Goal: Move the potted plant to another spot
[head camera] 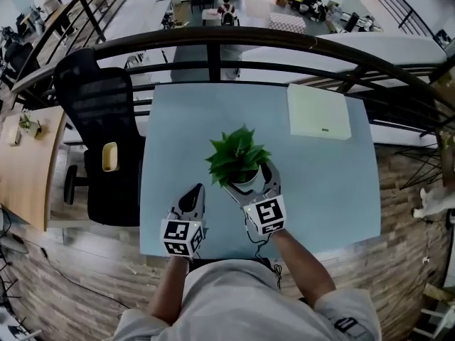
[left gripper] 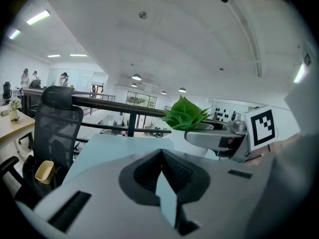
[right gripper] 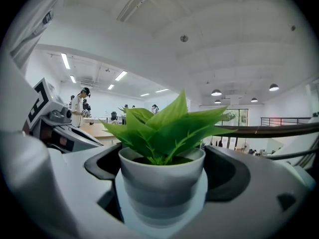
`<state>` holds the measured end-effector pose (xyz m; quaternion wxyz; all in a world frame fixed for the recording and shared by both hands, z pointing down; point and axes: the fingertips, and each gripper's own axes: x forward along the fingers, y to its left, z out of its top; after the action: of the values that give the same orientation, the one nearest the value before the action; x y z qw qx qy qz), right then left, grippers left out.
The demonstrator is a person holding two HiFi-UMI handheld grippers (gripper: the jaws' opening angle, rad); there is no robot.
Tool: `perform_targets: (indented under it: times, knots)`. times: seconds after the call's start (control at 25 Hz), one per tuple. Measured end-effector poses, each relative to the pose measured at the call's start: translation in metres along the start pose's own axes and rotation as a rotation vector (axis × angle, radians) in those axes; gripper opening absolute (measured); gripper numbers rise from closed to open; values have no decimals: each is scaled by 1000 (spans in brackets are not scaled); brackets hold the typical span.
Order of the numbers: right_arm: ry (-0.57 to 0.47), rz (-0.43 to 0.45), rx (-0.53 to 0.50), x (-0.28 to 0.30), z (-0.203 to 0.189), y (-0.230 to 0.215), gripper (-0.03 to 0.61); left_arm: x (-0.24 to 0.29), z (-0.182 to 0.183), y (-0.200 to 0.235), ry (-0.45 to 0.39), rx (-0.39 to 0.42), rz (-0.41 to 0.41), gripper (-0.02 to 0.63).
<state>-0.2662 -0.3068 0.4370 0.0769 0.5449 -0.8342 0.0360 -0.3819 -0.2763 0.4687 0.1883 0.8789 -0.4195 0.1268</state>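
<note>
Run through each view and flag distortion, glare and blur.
Head view: the fisheye bows the railing into an arc, and the light is even, with no hard shadows on the table. Left gripper view: black vignette at the corners, and the ceiling light is blown out. Right gripper view: the potted plant is sharp and the background softer.

Cool, even light fills the hall. Ceiling strips [right gripper: 65,61] and round lamps [left gripper: 136,77] glow without glare. The tabletop [head camera: 320,190] is evenly lit, with soft shadows. All views bend strongly at the edges, and both gripper views have black corners. Near the lens the jaws blur, while the plant [right gripper: 164,128] stays fairly sharp.
</note>
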Motion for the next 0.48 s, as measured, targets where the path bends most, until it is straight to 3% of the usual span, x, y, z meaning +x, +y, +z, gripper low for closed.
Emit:
perform_targets:
  times: [0.48]
  knots:
    - [-58, -120, -2, -36, 42, 19, 514, -10, 4, -22, -5, 55, -185, 12]
